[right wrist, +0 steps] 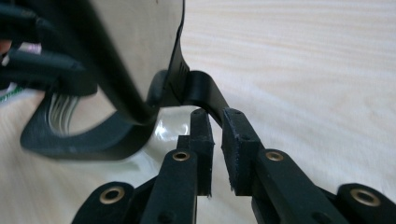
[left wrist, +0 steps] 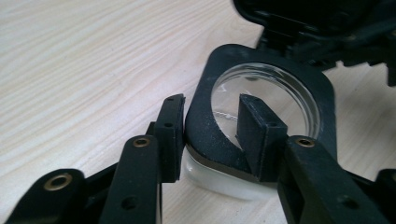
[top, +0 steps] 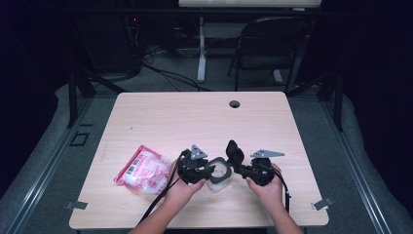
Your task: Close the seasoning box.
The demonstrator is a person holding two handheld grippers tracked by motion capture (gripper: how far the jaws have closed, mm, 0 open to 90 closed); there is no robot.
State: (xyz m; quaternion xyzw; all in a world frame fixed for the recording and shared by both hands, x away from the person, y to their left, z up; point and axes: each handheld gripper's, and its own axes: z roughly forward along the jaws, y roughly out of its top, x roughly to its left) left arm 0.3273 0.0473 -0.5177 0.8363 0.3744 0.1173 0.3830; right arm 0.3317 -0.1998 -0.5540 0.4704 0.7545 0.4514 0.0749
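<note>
In the high view we see both hands at the near edge of the bench [top: 160,117], the left gripper [top: 207,169] and right gripper [top: 237,163] meeting over a clear container with a black lid frame [top: 220,170]; a pink packet [top: 143,169] lies just left of the left gripper.

In the left gripper view, our jaws stand part open astride the frame's [left wrist: 219,140] near corner, one outside, one inside its round opening.

In the right gripper view, the jaws stand nearly closed around the frame's raised flap hinge tab [right wrist: 205,93]; whether they press it we cannot tell.
</note>
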